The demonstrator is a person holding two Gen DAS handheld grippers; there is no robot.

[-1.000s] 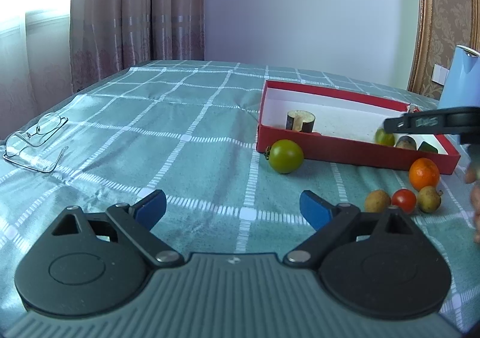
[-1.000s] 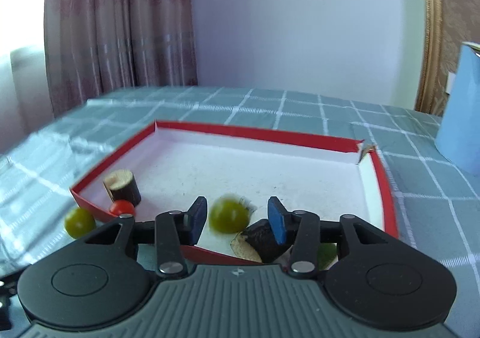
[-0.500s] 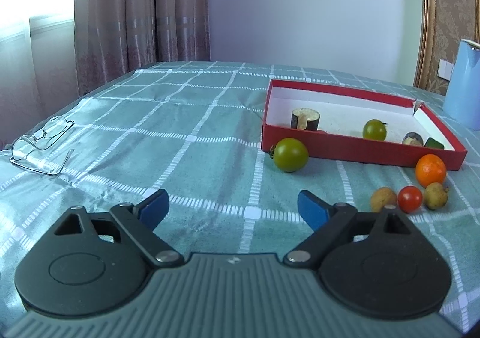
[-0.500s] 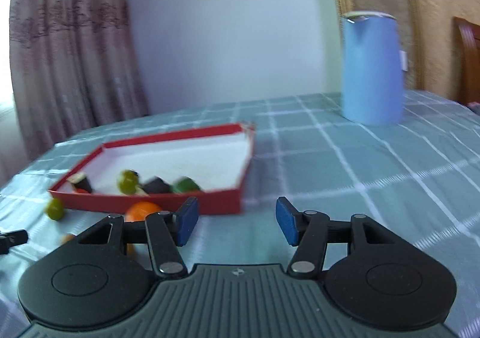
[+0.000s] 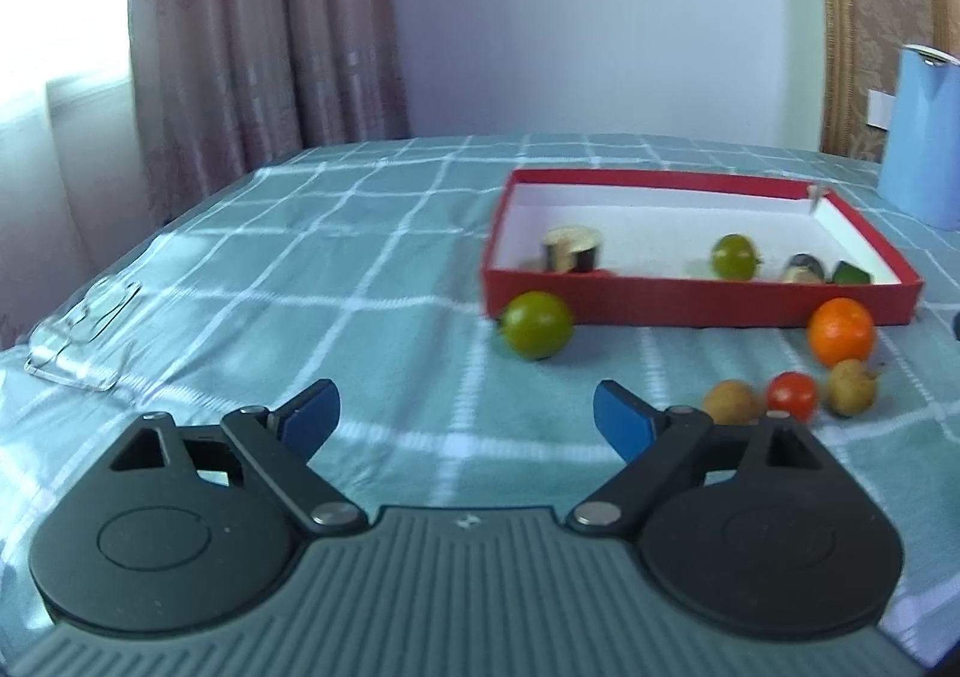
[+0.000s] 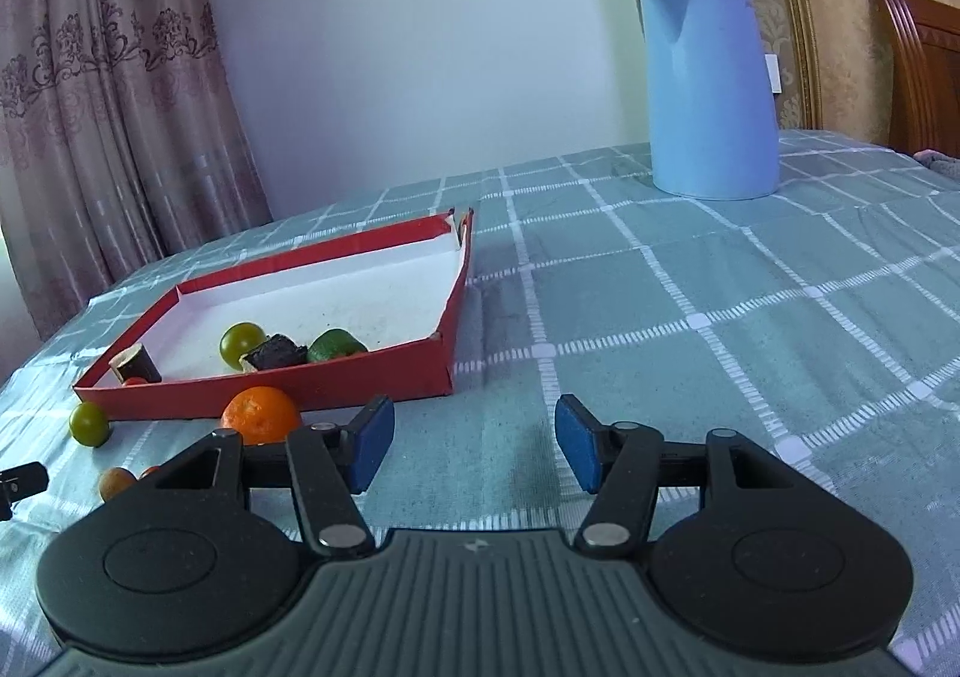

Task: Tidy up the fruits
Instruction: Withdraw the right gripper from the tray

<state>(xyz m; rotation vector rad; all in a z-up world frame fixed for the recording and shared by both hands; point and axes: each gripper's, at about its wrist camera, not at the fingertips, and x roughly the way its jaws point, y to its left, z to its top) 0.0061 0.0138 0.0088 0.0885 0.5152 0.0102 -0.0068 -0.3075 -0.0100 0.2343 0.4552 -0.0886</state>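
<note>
With both grippers empty over the checked cloth [image 5: 372,281], the fruit sits split in and out of the red box [image 5: 690,306].
Left gripper [image 5: 467,418] spread wide, right gripper [image 6: 474,440] parted too. A small green fruit [image 5: 733,255] lies inside the box; a bigger green one [image 5: 536,324] touches its front wall, and the orange [image 5: 840,331], cherry tomato [image 5: 792,396] and two brown fruits wait outside.

The left gripper [image 5: 467,418] fills the lower frame, blue-padded fingers [image 5: 312,416] spread wide (nothing between them). The right gripper [image 6: 474,444], also low in frame, stands likewise parted and empty.
</note>
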